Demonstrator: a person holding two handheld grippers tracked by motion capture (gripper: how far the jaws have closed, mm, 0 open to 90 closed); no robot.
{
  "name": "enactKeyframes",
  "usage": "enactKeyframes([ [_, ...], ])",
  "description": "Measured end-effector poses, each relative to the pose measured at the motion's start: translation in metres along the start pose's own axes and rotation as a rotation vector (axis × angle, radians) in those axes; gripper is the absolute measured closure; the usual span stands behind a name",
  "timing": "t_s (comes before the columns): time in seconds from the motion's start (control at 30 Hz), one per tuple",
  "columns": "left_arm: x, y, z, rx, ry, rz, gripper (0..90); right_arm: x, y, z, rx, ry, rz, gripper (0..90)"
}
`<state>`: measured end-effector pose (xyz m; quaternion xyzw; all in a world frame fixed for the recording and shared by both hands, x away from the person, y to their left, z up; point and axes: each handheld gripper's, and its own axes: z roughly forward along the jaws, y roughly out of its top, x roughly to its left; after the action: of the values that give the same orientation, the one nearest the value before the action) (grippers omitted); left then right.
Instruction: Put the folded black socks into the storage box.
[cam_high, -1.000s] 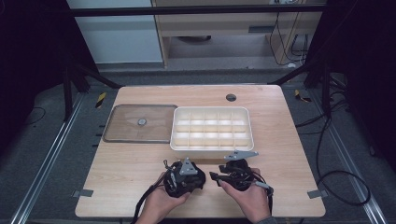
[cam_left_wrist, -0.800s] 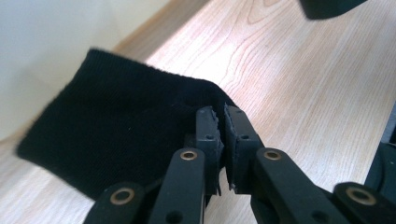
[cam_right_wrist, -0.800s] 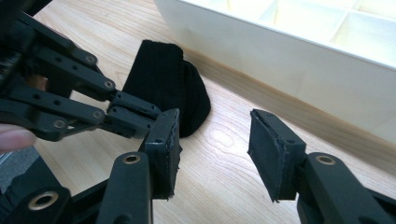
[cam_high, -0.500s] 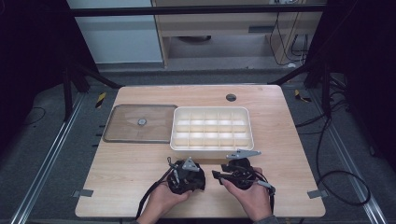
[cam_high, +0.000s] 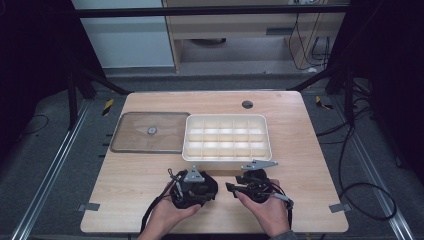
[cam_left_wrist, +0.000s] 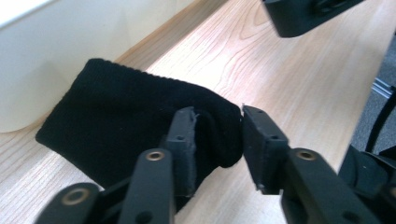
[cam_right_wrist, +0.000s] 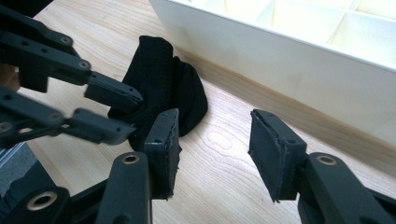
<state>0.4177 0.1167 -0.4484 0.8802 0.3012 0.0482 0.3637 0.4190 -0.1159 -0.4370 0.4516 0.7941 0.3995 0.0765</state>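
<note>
A black sock (cam_left_wrist: 140, 116) lies bunched on the wooden table (cam_high: 300, 150), close to the front wall of a white compartment tray (cam_high: 227, 159). My left gripper (cam_left_wrist: 218, 116) reaches it from the left, and its jaws have just been opening. The sock's rounded end sits between the parted pads (cam_left_wrist: 184, 140). In the right gripper view, the sock (cam_right_wrist: 173, 79) has the left gripper (cam_right_wrist: 133, 114) against its near side. My right gripper (cam_right_wrist: 215, 126) faces it, open, with bare wood between its pads. In the high view, the left gripper (cam_high: 212, 189) and right gripper (cam_high: 232, 189) point at each other.
The white tray (cam_right_wrist: 289, 51) has several empty cells and stands just beyond the sock. A flat clear lid with a small knob (cam_high: 150, 132) lies left of it. A round cable hole (cam_high: 247, 104) is at the table's back. The right gripper's body (cam_left_wrist: 303, 14) hangs ahead of the left.
In the high view the left gripper has shifted slightly leftward by the sock. The right gripper and the tray are where they were.
</note>
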Motion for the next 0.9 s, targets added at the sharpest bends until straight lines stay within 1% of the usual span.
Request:
enactKeyframes([
  [0.1, -0.004, -0.001, -0.006, -0.019, -0.003, 0.010, 56.2, 0.001, 0.001, 0.001, -0.001, 0.001, -0.001, 52.2],
  [0.27, -0.010, -0.001, -0.014, -0.036, -0.012, 0.019, 50.0, 0.003, 0.003, 0.002, -0.003, 0.004, 0.000, 50.8],
  [0.3, -0.011, -0.002, -0.017, -0.040, -0.013, 0.027, 50.0, 0.003, 0.004, 0.002, -0.006, 0.009, 0.002, 50.1],
  [0.33, -0.012, -0.004, -0.021, -0.046, -0.012, 0.031, 47.9, 0.004, 0.005, 0.001, -0.008, 0.013, 0.010, 49.2],
  [0.37, -0.013, -0.007, -0.032, -0.062, 0.006, 0.028, 42.9, 0.006, 0.007, 0.001, -0.011, 0.014, 0.012, 47.3],
  [0.4, -0.013, -0.007, -0.032, -0.062, 0.006, 0.028, 39.6, 0.006, 0.007, 0.001, -0.011, 0.014, 0.012, 47.3],
  [0.43, -0.009, -0.011, -0.043, -0.083, 0.025, 0.014, 36.9, 0.008, 0.011, 0.002, -0.015, 0.016, 0.023, 46.1],
  [0.47, -0.009, -0.011, -0.043, -0.083, 0.025, 0.014, 34.5, 0.008, 0.011, 0.002, -0.015, 0.016, 0.023, 46.1],
  [0.5, -0.007, -0.013, -0.049, -0.091, 0.040, 0.006, 31.4, 0.010, 0.015, 0.005, -0.020, 0.009, 0.024, 44.1],
  [0.53, -0.003, -0.015, -0.054, -0.094, 0.059, -0.002, 31.4, 0.010, 0.015, 0.005, -0.020, 0.009, 0.024, 44.1],
  [0.57, 0.005, -0.020, -0.064, -0.099, 0.100, -0.015, 25.8, 0.015, 0.019, 0.008, -0.022, 0.022, 0.036, 42.4],
  [0.6, 0.005, -0.020, -0.064, -0.099, 0.100, -0.015, 23.5, 0.015, 0.019, 0.008, -0.022, 0.022, 0.036, 42.4],
  [0.63, 0.010, -0.023, -0.068, -0.105, 0.114, -0.038, 23.5, 0.017, 0.021, 0.010, -0.021, 0.026, 0.031, 41.7],
  [0.67, 0.021, -0.030, -0.074, -0.107, 0.140, -0.072, 17.0, 0.023, 0.025, 0.015, -0.009, 0.036, 0.028, 40.6],
  [0.7, 0.021, -0.030, -0.074, -0.107, 0.140, -0.072, 15.3, 0.023, 0.025, 0.015, -0.009, 0.036, 0.028, 40.6],
  [0.73, 0.026, -0.034, -0.077, -0.109, 0.157, -0.082, 15.3, 0.026, 0.027, 0.019, -0.001, 0.039, 0.026, 39.9],
  [0.77, 0.037, -0.043, -0.081, -0.107, 0.200, -0.096, 13.2, 0.030, 0.029, 0.026, 0.021, 0.042, 0.026, 39.0],
  [0.8, 0.037, -0.043, -0.081, -0.107, 0.200, -0.096, 12.4, 0.031, 0.030, 0.030, 0.028, 0.039, 0.025, 38.8],
  [0.9, 0.055, -0.060, -0.086, -0.113, 0.245, -0.133, 12.0, 0.032, 0.031, 0.039, 0.045, 0.040, 0.036, 38.5],
])
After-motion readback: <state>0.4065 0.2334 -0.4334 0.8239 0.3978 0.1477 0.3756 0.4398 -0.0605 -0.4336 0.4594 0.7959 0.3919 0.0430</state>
